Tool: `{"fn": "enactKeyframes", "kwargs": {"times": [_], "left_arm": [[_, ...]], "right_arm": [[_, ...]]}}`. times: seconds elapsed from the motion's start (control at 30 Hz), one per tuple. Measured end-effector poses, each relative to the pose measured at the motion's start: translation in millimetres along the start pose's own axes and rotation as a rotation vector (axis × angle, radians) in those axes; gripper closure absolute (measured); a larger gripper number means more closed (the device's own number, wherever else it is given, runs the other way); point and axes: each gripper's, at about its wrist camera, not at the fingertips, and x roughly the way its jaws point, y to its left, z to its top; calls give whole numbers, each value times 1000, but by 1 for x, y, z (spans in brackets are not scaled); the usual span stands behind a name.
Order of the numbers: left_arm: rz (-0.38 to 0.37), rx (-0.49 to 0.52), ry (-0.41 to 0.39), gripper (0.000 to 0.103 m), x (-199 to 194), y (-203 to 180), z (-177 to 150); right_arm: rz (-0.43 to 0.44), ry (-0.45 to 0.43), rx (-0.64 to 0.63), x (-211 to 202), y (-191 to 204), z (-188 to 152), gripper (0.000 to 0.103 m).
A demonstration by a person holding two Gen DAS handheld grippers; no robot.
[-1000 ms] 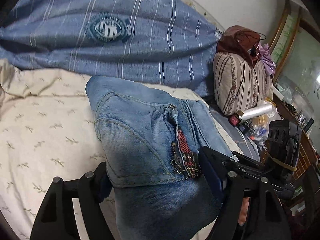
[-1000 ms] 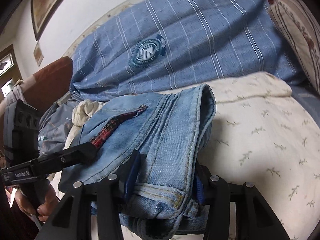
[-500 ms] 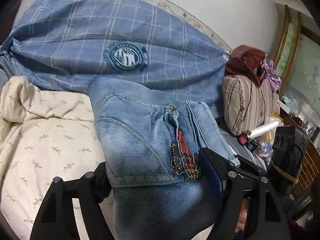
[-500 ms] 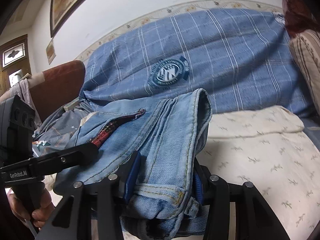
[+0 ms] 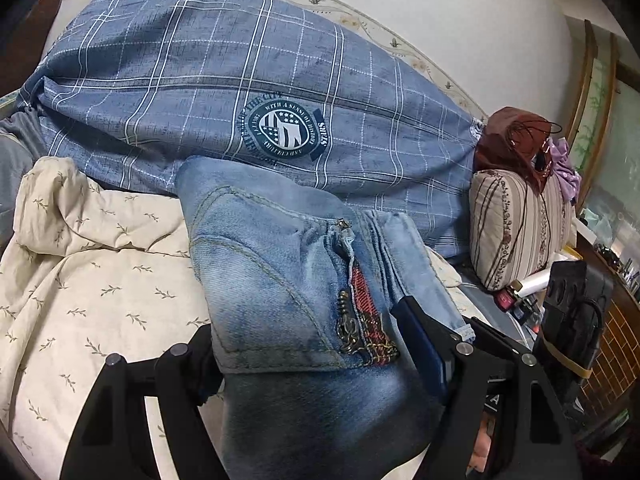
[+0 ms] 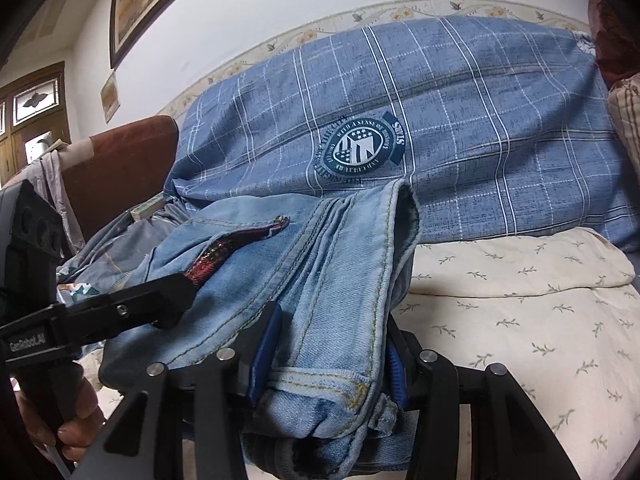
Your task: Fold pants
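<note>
Faded blue denim, the folded pants (image 5: pixel 288 280) are lifted above the bed (image 5: pixel 100 280), a thick bundle with yellow-stitched seams, a metal zipper and red plaid lining at the fly. The left gripper (image 5: pixel 316 356) clamps wide across the doubled waist part. The right gripper (image 6: pixel 328 352) pinches the bunched hem ends between its blue pads (image 6: pixel 266 344). Below lies a cream leaf-print sheet (image 6: pixel 520 320), soft and rumpled. Farther back rests a plump blue plaid pillow (image 5: pixel 240 80) with a round emblem, a striped cushion (image 5: pixel 516 224) to its right.
</note>
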Motion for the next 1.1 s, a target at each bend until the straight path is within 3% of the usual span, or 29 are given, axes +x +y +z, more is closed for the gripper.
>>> {"fn": "enactKeyframes", "kwargs": {"times": [0.3,0.5,0.63,0.83,1.1], "left_arm": [[54,4,36,24,5,10,-5],[80,44,101,24,12,6,-17],[62,37,158,24,19,6,-26],[51,39,179,24,25,2,-32],[134,44,272,22,45,4,-38]], "right_arm": [[25,80,8,17,6,-7,54],[21,137,66,21,-2,-16,54],[-6,176,101,15,-5,-26,54],[-36,175,103,8,-9,-32,54],[-74,255,114,23,-18,-43,53]]}}
